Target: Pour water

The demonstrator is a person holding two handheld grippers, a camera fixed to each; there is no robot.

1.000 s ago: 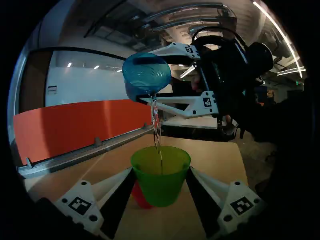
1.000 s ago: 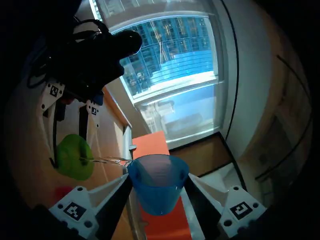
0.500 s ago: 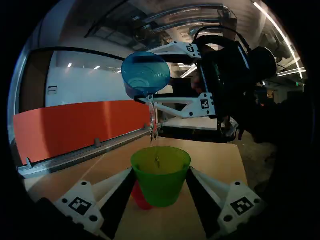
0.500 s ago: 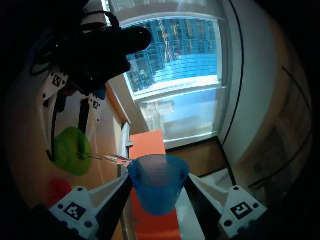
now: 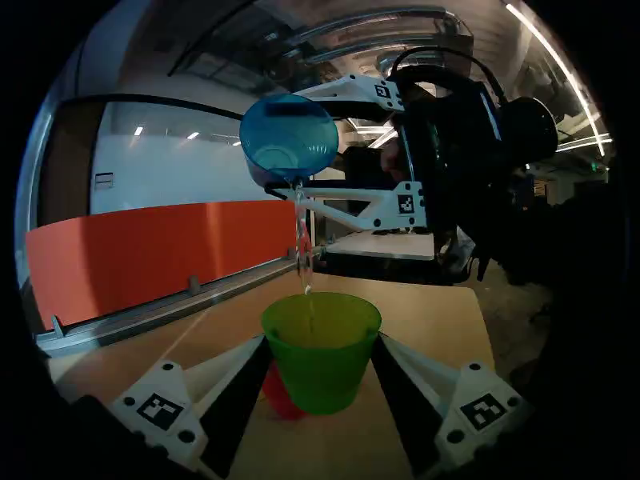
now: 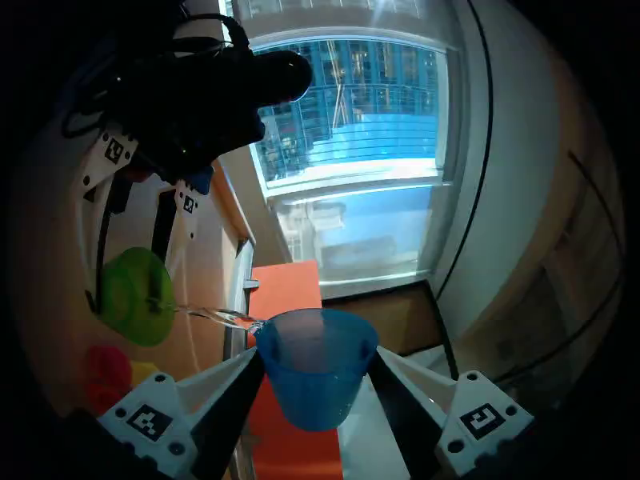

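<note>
Light wooden table [image 5: 432,320]; orange panel [image 5: 160,248] along its far edge, metal rail [image 5: 160,308] at the panel's foot. Large window [image 6: 360,160] in the right gripper view.

Left gripper [image 5: 320,344]: level, low over the table, pointing along it. Fingers [image 5: 204,376] set about a cup's width apart, both inner faces pressed on the wall of a green translucent plastic cup [image 5: 322,372]. Cup upright, mouth up, sitting between the fingertips. Cannot tell whether its base touches the table.

Right gripper [image 6: 316,356]: raised above and beyond the green cup, rolled on its side, so in the left gripper view one finger sits over the other. Fingers [image 6: 212,384] likewise a cup's width apart, clamped on both sides of a blue translucent plastic cup [image 6: 316,384]. Cup tipped over, mouth facing the left gripper, lower lip directly above the green cup, well clear of it.

Thin stream of water [image 5: 302,240] falls from the blue lip into the green cup's mouth.

Small red cup [image 5: 280,396] on the table just beside the green cup's base, partly hidden by it.
</note>
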